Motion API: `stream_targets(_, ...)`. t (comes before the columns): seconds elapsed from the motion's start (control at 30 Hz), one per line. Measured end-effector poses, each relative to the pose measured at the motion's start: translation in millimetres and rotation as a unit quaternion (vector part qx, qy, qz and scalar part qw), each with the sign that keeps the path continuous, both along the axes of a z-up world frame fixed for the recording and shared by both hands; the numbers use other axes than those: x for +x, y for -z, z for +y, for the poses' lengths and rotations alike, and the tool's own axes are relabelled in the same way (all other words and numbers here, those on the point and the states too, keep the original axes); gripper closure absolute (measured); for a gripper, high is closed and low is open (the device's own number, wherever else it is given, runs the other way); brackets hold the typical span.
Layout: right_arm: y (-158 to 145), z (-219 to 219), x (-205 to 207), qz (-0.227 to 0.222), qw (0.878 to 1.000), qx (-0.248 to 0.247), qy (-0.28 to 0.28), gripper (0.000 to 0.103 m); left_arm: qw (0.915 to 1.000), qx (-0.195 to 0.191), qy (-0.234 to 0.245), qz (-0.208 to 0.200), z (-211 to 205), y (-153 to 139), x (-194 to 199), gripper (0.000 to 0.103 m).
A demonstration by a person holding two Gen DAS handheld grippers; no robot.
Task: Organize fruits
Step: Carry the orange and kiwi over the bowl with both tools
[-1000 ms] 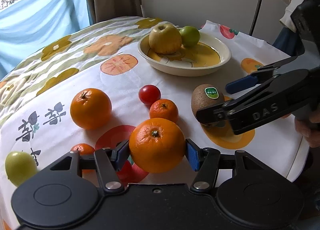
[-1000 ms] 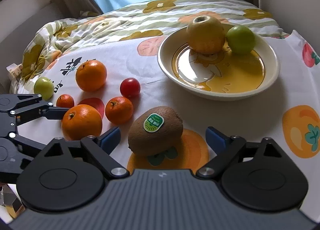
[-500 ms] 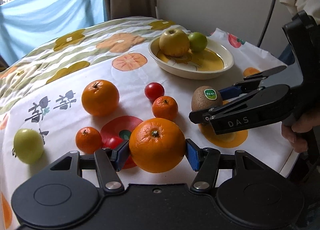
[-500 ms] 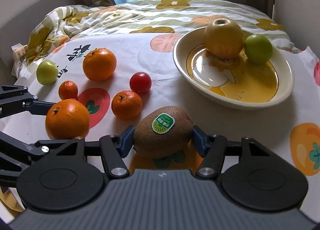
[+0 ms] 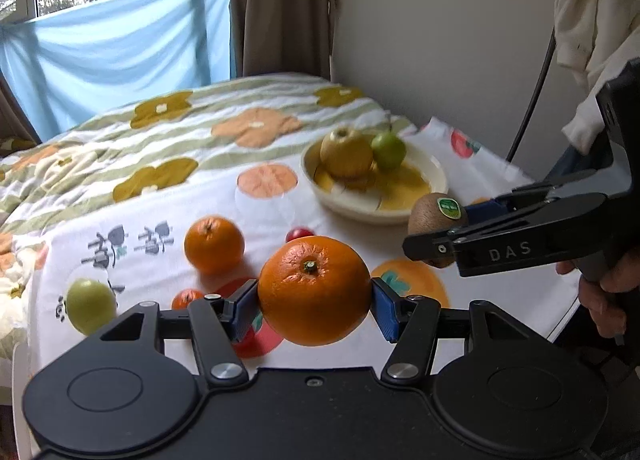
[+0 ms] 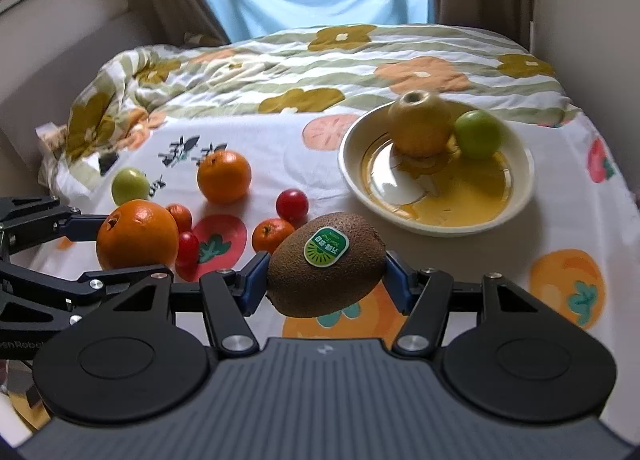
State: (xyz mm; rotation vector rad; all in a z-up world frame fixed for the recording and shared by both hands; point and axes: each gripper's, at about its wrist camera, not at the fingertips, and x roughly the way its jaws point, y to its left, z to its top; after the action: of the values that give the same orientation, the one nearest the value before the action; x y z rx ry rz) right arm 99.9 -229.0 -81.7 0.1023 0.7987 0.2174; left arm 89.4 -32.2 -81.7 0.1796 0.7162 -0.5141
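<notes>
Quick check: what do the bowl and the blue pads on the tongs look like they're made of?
Bowl: likely glazed ceramic; cream rim, glossy yellow inside with bright reflections. Blue pads: probably rubber or soft plastic; matte and ribbed, pressed against the kiwi.

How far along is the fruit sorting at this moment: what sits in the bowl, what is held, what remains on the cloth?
Done: a yellow apple and a green apple sit in the cream bowl.
In hand: the left gripper holds a large orange; the right gripper holds a brown stickered kiwi, both off the cloth.
Left: another orange, two small mandarins, red tomatoes and a pale green apple.
</notes>
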Motion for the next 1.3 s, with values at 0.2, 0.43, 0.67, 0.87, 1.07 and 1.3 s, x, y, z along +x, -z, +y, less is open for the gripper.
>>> stream_targets(0.2, -27.2, -28.6, -12.5, -0.016, 1.0, -0.005, 0.002, 0.028, 0.9997, -0.012, -0.019, -0.007, -17.6, -23.5, -4.3, 0.04)
stream_targets(0.43, -40.3, -73.6, -10.3, -0.02, 1.0, -0.02, -0.01, 0.028, 0.9989, -0.02, -0.042, -0.006, -54.4, -35.2, 2.6, 0.04)
stream_targets(0.67, -35.0, -120.6, 3.4, -0.017, 0.999, -0.03, -0.013, 0.028, 0.9988, -0.016, -0.045, -0.004, -95.9, -31.7, 21.3, 0.04)
stream_targets(0.87, -28.4, -151.2, 26.8, -0.015, 0.999, -0.026, -0.014, 0.028, 0.9987, -0.008, -0.049, 0.006, -127.7, -17.4, 44.9, 0.04)
stream_targets(1.07, -17.8, -171.2, 53.0, -0.011, 1.0, -0.018, -0.015, 0.028, 0.9984, 0.007, -0.05, 0.023, -154.6, 7.2, 75.3, 0.04)
stream_targets(1.3, -3.8, -183.5, 82.3, 0.001, 1.0, -0.006, -0.019, 0.028, 0.9973, 0.031, -0.047, 0.047, -179.2, 36.9, 107.4, 0.04)
